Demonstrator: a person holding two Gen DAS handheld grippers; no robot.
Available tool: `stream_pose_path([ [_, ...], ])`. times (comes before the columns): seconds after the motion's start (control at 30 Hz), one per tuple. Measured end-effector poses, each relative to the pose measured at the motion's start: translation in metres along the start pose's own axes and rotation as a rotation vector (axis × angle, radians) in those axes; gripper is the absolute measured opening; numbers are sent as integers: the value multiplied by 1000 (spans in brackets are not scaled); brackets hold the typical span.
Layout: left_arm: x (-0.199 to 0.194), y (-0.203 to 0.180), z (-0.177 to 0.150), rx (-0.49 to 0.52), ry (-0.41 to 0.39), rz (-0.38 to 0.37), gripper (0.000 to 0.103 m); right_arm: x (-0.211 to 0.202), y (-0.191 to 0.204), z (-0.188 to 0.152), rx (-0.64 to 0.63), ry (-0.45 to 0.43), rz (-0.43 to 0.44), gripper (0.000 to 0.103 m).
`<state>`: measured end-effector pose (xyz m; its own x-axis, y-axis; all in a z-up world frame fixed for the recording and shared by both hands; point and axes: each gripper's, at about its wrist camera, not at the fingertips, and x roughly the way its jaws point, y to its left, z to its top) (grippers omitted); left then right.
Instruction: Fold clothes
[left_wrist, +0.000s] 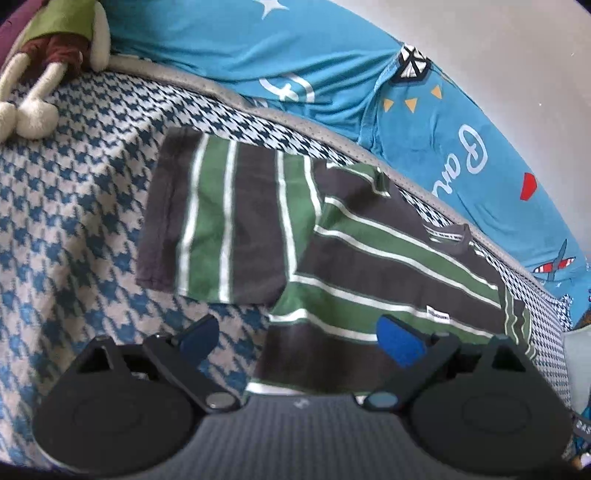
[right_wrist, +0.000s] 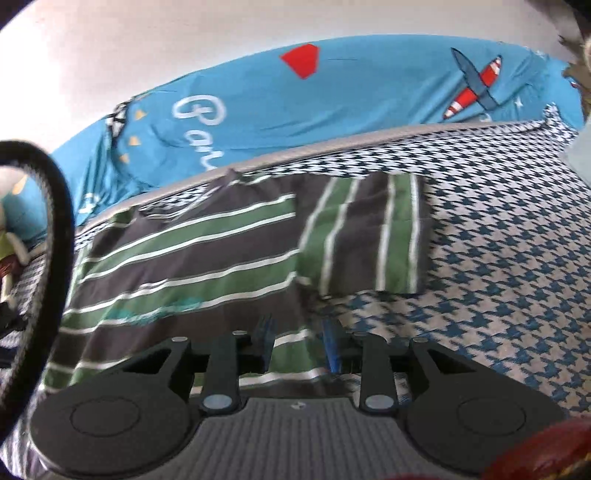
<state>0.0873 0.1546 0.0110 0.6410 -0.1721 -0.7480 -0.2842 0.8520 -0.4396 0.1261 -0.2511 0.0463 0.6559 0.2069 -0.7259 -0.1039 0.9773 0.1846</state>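
A striped shirt (left_wrist: 373, 258) in green, dark grey and white lies flat on the houndstooth bedspread (left_wrist: 74, 206). One sleeve (left_wrist: 221, 221) spreads out to the left in the left wrist view. My left gripper (left_wrist: 299, 339) is open, its blue pads wide apart over the shirt's lower edge. In the right wrist view the shirt (right_wrist: 184, 251) lies ahead with its sleeve (right_wrist: 369, 232) to the right. My right gripper (right_wrist: 299, 347) has its pads close together around the shirt's hem; the view is blurred, so contact is unclear.
A blue patterned quilt (left_wrist: 332, 66) is piled along the far side of the bed against the white wall; it also shows in the right wrist view (right_wrist: 332, 110). A plush toy (left_wrist: 48, 62) lies at the far left. A black curved object (right_wrist: 55, 221) crosses the right wrist view's left.
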Motion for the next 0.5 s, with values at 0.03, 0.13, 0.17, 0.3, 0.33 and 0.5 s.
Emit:
stream_pose_path([
  [0.03,3,-2,0,4,4,-3,96,2,-4,2,8,2,-6,29],
  [0.13,10,-6,0,14,10,0,94,9,-12,5,31,23,-9,30],
  [0.17,12,-7,0,14,11,3,93,11,-15,6,40,29,-11,30],
  [0.3,18,-9,1,11,7,11,93,18,-23,9,79,45,0,30],
  [0.33,18,-10,1,13,3,12,93,19,-25,10,91,49,5,30],
  [0.5,22,-15,0,23,-8,46,87,27,-28,12,123,69,39,31],
])
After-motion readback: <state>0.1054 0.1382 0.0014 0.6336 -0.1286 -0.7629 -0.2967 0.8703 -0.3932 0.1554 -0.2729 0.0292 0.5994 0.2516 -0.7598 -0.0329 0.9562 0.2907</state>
